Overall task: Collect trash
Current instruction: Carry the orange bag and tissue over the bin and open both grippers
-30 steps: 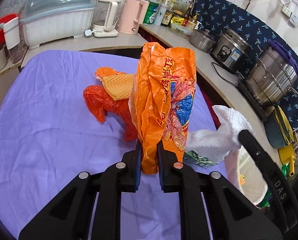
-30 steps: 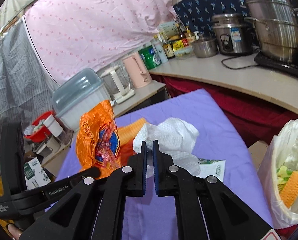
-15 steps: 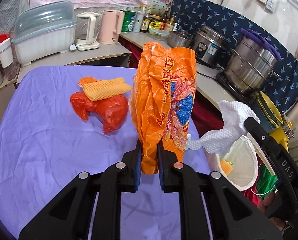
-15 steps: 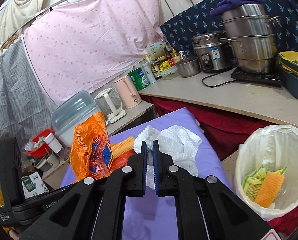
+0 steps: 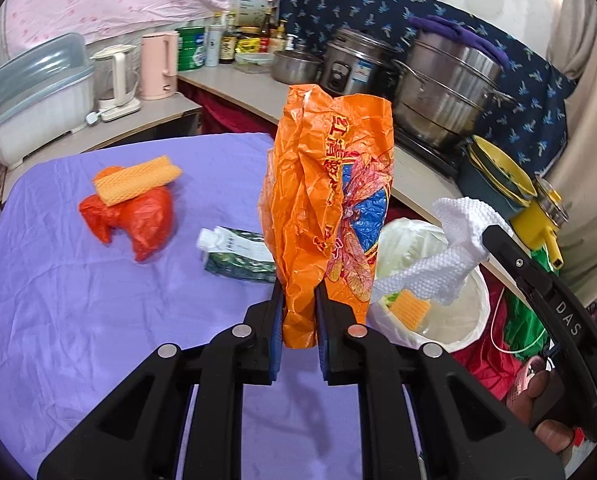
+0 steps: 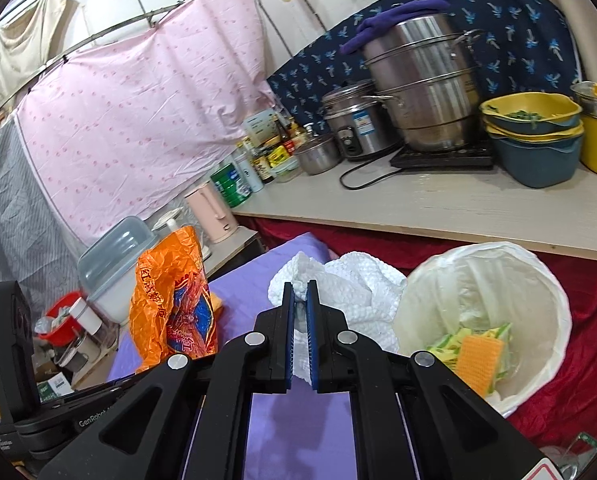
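Observation:
My left gripper (image 5: 298,292) is shut on a crumpled orange snack bag (image 5: 326,184) and holds it upright above the purple table. The bag also shows in the right wrist view (image 6: 174,304). My right gripper (image 6: 299,292) is shut on a white paper towel (image 6: 354,292) and holds it beside the rim of the white-lined trash bin (image 6: 538,280). In the left wrist view the towel (image 5: 454,256) hangs over the bin (image 5: 474,320). The bin holds orange and green scraps (image 6: 478,356).
On the purple tablecloth (image 5: 78,300) lie a red plastic bag (image 5: 138,216) with an orange foam net (image 5: 134,180) on it, and a green-and-white carton (image 5: 238,252). A counter (image 6: 458,204) with pots, bowls and bottles runs behind the bin.
Both grippers have moved right toward the bin with their loads. The towel now hangs at the bin's rim. The carton on the table has come into view.

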